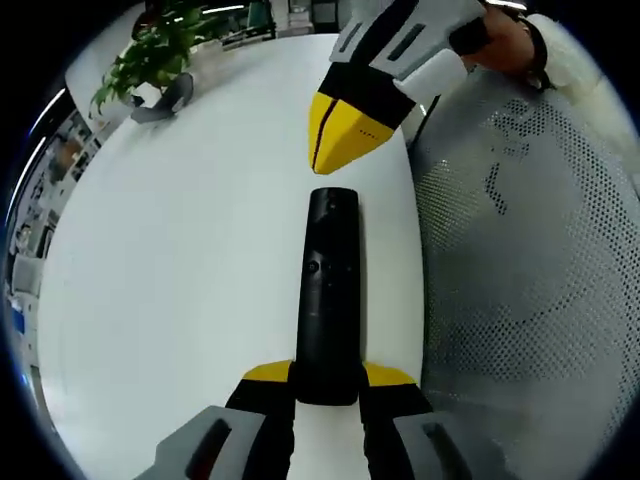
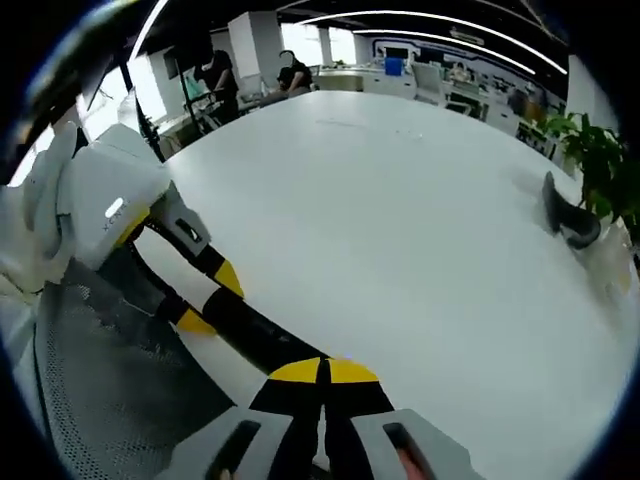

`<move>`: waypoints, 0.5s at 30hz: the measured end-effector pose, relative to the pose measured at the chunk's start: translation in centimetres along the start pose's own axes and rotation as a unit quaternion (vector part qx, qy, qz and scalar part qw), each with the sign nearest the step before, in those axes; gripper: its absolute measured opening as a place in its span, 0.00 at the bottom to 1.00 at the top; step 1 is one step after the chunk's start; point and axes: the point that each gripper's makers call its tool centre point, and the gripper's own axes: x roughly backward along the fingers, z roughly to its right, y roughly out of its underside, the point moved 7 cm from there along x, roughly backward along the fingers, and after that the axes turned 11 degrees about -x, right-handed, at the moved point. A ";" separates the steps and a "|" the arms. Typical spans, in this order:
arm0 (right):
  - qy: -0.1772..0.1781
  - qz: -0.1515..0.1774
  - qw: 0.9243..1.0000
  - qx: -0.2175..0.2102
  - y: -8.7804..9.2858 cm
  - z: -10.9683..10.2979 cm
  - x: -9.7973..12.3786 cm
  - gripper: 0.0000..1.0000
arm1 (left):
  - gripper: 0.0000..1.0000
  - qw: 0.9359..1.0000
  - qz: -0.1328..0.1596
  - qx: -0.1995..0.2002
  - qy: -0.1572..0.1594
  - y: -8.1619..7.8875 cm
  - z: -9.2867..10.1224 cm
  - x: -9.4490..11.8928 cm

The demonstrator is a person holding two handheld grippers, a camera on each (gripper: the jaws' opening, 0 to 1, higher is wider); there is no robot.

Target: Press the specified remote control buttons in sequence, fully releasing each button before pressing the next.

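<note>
Remote control (image 1: 328, 300), a slim black unit, is pinched at its near end between the yellow-tipped jaws of your left gripper (image 1: 327, 385), and it runs away from you over the white table (image 1: 180, 270), close to the table edge beside a grey mesh chair back (image 1: 520, 250). Whether its underside rests on the table or is held just above it cannot be told. Your right gripper (image 1: 345, 135) hangs beyond the far end of the remote, its jaws pressed together to a single yellow point and empty; that point stands apart from the remote and touches no button. In the right gripper view the same closed tip (image 2: 322, 375) sits over the dark body of the remote (image 2: 255, 330), with your left gripper (image 2: 205, 300) clamped on the other end. My judgement: the grip and the pressing tool are ready, but nothing here shows which buttons are done, so treat the sequence as open. Farther off, a potted plant (image 1: 150, 50) and a dark object (image 1: 165, 105) stand near the table's far edge.
</note>
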 end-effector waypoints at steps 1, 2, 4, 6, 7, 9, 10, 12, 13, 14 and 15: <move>-0.001 -0.007 1.000 -0.004 0.1 0.0 -0.1 0.00 | 0.24 1.000 -0.001 -0.001 -0.001 0.0 0.1 0.0; -0.002 -0.012 1.000 -0.011 0.2 0.0 -0.2 0.00 | 0.24 1.000 -0.003 -0.001 -0.001 0.0 0.2 0.0; -0.014 -0.036 0.998 -0.043 0.7 -0.1 -0.3 0.00 | 0.24 1.000 -0.005 0.000 0.002 0.0 0.3 0.0; -0.019 -0.048 0.997 -0.060 0.9 0.0 -0.5 0.00 | 0.24 1.000 -0.014 -0.006 0.006 -0.2 0.6 0.0; -0.023 -0.054 0.996 -0.064 1.0 -0.1 -0.5 0.00 | 0.24 1.000 -0.017 -0.005 0.005 -0.3 0.7 0.0; -0.028 -0.067 0.995 -0.073 1.3 -0.2 -0.5 0.00 | 0.24 1.000 -0.024 -0.001 0.004 -0.3 0.7 -0.1; -0.027 -0.068 0.995 -0.074 1.3 -0.2 -0.5 0.00 | 0.24 1.000 -0.025 -0.001 0.005 -0.3 0.7 0.0; -0.020 -0.066 0.995 -0.073 1.3 0.0 -0.5 0.00 | 0.24 1.000 -0.026 0.000 0.006 -0.3 0.8 0.0; -0.018 -0.062 0.995 -0.072 1.3 0.0 -0.5 0.00 | 0.24 1.000 -0.025 0.000 0.006 -0.2 0.8 0.0; -0.018 -0.060 0.995 -0.074 1.2 0.1 -0.5 0.00 | 0.24 1.000 -0.025 0.001 0.006 -0.2 0.8 0.0; -0.020 -0.060 0.995 -0.079 1.2 0.2 -0.5 0.00 | 0.24 1.000 -0.023 0.004 0.005 -0.2 0.8 0.0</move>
